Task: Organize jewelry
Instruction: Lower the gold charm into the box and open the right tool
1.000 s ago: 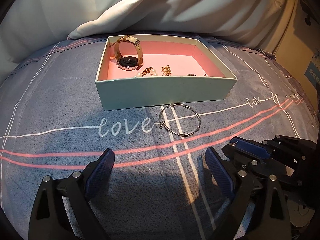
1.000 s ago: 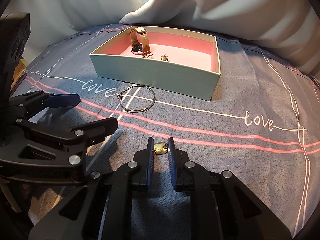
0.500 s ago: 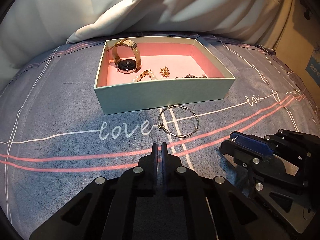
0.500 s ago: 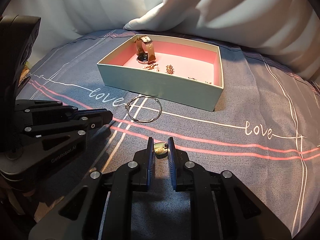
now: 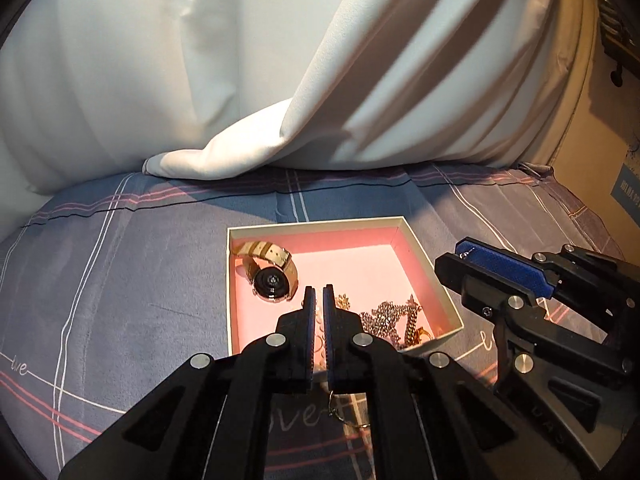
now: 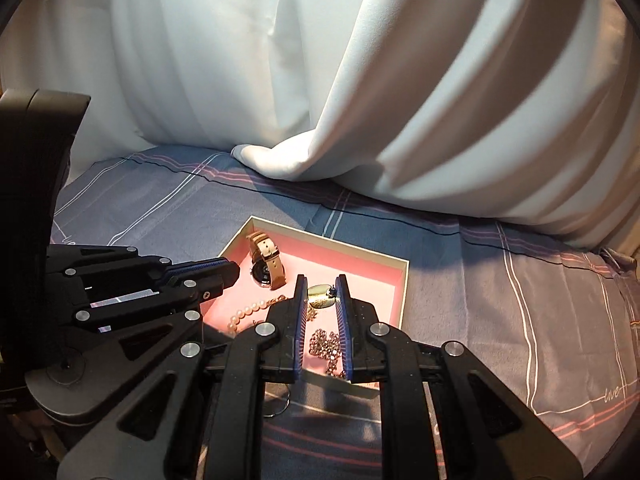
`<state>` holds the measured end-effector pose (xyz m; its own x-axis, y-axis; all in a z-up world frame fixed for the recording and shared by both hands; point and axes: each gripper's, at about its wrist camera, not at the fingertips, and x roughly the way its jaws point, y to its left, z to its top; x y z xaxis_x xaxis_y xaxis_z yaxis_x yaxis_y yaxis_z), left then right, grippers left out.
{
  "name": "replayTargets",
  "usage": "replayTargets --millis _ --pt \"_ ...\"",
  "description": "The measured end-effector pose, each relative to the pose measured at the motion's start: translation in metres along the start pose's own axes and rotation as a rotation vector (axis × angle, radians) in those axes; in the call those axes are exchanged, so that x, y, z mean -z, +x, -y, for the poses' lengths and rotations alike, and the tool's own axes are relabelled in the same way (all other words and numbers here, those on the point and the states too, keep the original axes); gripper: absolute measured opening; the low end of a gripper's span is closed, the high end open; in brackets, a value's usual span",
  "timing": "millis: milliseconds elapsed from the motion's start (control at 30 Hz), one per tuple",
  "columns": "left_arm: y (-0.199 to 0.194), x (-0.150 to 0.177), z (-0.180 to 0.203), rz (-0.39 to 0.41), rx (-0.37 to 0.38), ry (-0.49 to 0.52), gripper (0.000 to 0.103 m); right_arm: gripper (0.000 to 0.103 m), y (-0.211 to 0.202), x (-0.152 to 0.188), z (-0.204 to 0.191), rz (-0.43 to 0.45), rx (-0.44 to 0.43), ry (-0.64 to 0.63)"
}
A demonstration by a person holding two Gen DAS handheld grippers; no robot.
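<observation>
A pale box with a pink lining (image 5: 424, 258) (image 6: 402, 288) sits on the grey bedsheet. Inside lie a tan-strap watch (image 5: 272, 276) (image 6: 268, 264), a pearl strand (image 6: 248, 314) and a dark chain (image 5: 390, 316) (image 6: 326, 344). My right gripper (image 6: 322, 284) hovers over the box, shut on a small gold pendant (image 6: 320, 296). My left gripper (image 5: 317, 292) is shut and empty, over the box's near side. A silver bangle (image 5: 352, 416) (image 6: 278, 406) lies on the sheet in front of the box, mostly hidden by the fingers.
A white pillow or duvet (image 5: 280, 80) (image 6: 360, 80) lies heaped behind the box. The sheet carries pink and white stripes and "love" lettering (image 6: 612, 394). A beige wall edge (image 5: 588, 140) shows at the far right.
Both grippers rose and moved forward over the box. The right gripper carried the gold pendant from above the sheet to above the box's pink floor. The left gripper shut one second ago and stays shut.
</observation>
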<state>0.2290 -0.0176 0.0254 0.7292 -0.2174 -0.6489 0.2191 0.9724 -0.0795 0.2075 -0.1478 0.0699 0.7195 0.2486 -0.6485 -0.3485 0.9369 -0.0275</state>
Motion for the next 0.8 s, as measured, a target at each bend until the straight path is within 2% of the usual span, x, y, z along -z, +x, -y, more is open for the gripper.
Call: replayTargets --millis 100,300,733,800 --pt "-0.001 -0.020 -0.003 0.025 -0.004 -0.020 0.004 0.015 0.005 -0.016 0.003 0.009 0.012 -0.001" --pt "0.009 -0.037 -0.009 0.011 -0.016 -0.049 0.004 0.015 0.022 -0.025 0.007 -0.027 0.022 0.010" --pt "0.045 -0.024 -0.016 -0.086 -0.032 -0.076 0.004 0.015 0.060 -0.001 0.018 -0.136 0.018 0.036" --pt "0.047 -0.023 -0.018 -0.094 -0.028 -0.078 0.008 0.020 0.064 0.004 0.018 -0.160 0.026 0.026"
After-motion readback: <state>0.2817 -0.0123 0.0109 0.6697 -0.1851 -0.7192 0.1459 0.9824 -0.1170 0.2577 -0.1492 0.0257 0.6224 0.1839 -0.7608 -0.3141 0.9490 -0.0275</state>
